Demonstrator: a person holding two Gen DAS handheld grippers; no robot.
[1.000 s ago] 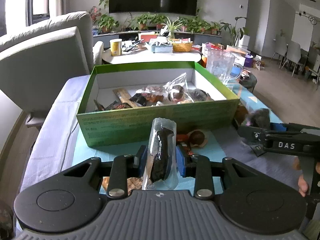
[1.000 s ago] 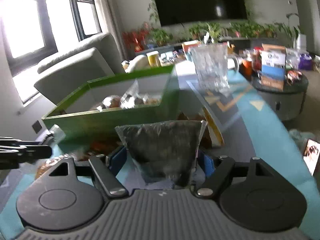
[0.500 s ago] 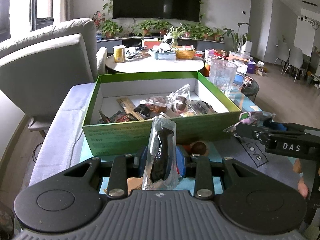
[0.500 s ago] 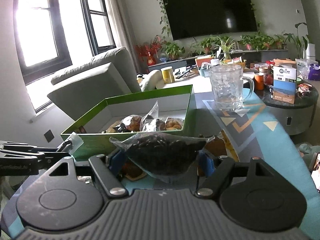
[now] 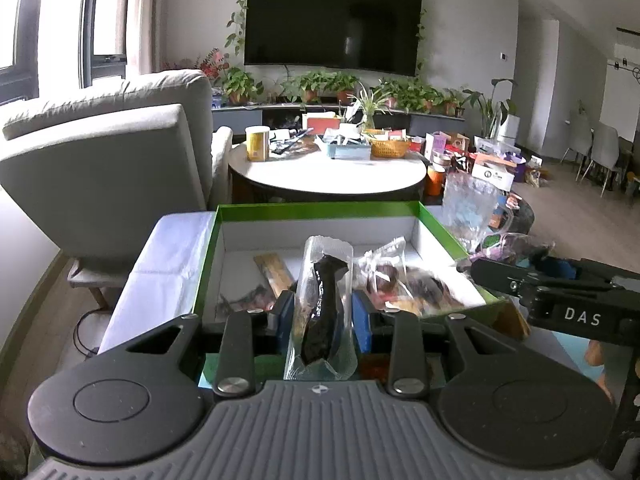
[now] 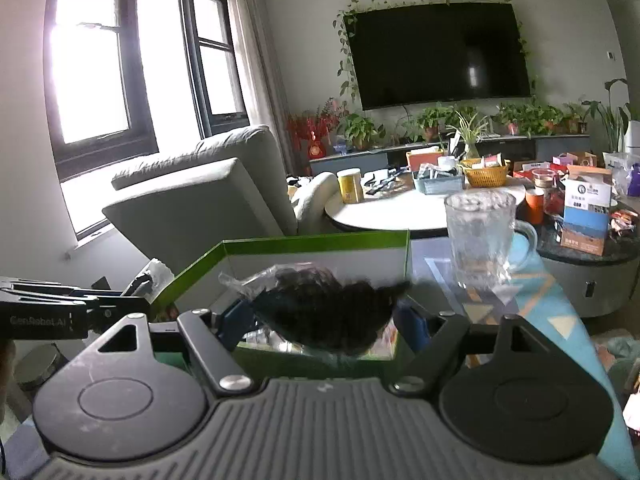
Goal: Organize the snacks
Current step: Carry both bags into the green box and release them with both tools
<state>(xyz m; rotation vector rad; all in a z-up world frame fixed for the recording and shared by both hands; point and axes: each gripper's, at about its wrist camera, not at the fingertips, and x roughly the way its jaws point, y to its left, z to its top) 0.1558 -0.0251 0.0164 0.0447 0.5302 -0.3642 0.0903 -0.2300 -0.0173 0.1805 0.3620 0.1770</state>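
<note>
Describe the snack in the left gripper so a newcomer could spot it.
Find the green box. In front of it, the left gripper holds a clear pouch upright. Unlike the crumpled bags in the box, it is narrow and holds one dark strip.

Left gripper [image 5: 322,316] pinches an upright clear snack packet [image 5: 323,312] before the green box [image 5: 316,211].

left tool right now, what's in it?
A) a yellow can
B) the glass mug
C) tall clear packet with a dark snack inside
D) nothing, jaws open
C: the left tool is clamped on a tall clear packet with a dark piece inside, held upright between its blue pads in front of the green box.
</note>
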